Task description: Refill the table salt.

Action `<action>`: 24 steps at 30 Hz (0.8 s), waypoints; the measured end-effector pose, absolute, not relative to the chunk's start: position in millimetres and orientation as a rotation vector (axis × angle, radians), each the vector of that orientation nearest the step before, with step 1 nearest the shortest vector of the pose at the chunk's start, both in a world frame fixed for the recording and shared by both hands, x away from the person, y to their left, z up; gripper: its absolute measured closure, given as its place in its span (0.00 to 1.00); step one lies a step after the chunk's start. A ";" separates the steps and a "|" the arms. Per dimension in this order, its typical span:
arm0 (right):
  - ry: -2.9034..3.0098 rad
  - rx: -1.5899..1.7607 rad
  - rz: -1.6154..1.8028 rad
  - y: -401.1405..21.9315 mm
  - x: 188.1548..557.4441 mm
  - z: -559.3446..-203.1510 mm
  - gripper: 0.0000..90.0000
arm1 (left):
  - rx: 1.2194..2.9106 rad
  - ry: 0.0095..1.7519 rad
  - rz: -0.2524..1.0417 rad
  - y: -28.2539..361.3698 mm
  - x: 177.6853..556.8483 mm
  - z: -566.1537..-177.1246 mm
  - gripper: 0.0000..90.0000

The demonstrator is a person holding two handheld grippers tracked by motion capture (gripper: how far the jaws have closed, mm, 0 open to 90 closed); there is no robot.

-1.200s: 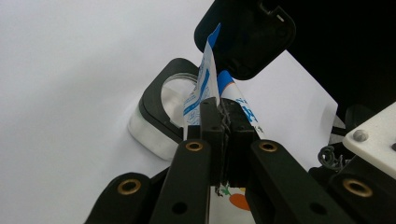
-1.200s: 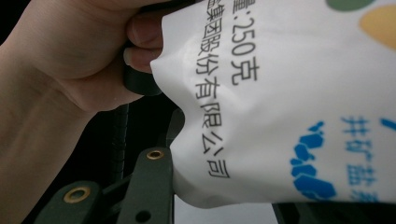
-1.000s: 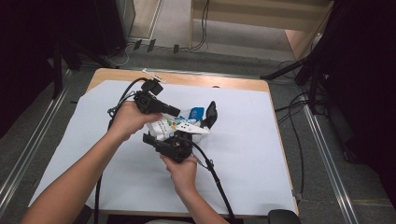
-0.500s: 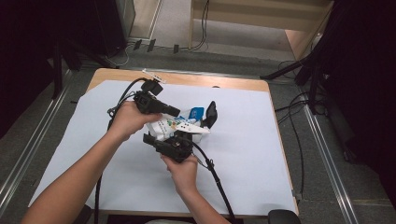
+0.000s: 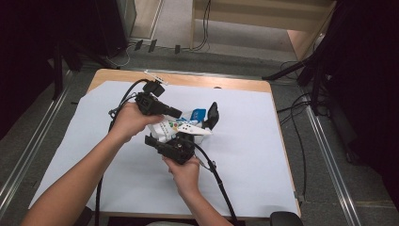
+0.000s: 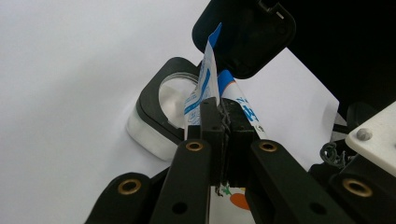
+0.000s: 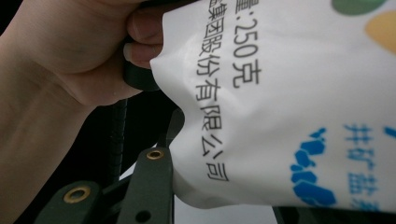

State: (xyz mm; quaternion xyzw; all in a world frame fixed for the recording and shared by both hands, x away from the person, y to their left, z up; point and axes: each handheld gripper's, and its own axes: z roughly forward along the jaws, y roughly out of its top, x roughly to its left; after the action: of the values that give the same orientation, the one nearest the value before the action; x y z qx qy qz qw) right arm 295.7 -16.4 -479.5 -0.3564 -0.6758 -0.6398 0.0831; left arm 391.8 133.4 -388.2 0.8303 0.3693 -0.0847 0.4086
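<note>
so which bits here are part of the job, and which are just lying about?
In the job:
- white bag
- left gripper, shut on its top edge
- right gripper, gripping its body
- black-lidded container, lid open

Lying about:
- white table sheet
- floor cables

No visible change across the earlier high views and now. Same tight pinch of the left gripper [image 6: 219, 107] on the top edge of the white salt bag [image 5: 170, 128], same clasp of the right gripper [image 5: 162, 140] around its lower part. Same spots above the white sheet [image 5: 263, 155], no shift in either hand.
</note>
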 end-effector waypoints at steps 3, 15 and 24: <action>-2.011 -1.066 -1.911 -15.9 295.7 -479.3 0.77 | 2.099 0.932 -0.208 134.0 391.5 -387.7 1.00; -2.017 -1.063 -1.910 -15.2 295.9 -479.8 0.78 | 2.097 0.930 -0.210 134.8 391.3 -387.9 1.00; -1.978 -1.069 -1.920 -11.4 296.5 -479.1 0.78 | 2.089 0.942 -0.201 137.6 391.2 -384.9 1.00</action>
State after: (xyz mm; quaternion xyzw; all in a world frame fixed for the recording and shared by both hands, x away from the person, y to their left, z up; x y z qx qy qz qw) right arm 296.5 -11.4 -479.1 -0.3599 -0.6661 -0.6467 0.0926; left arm 391.2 137.6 -384.9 0.8291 0.3738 -0.0797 0.4081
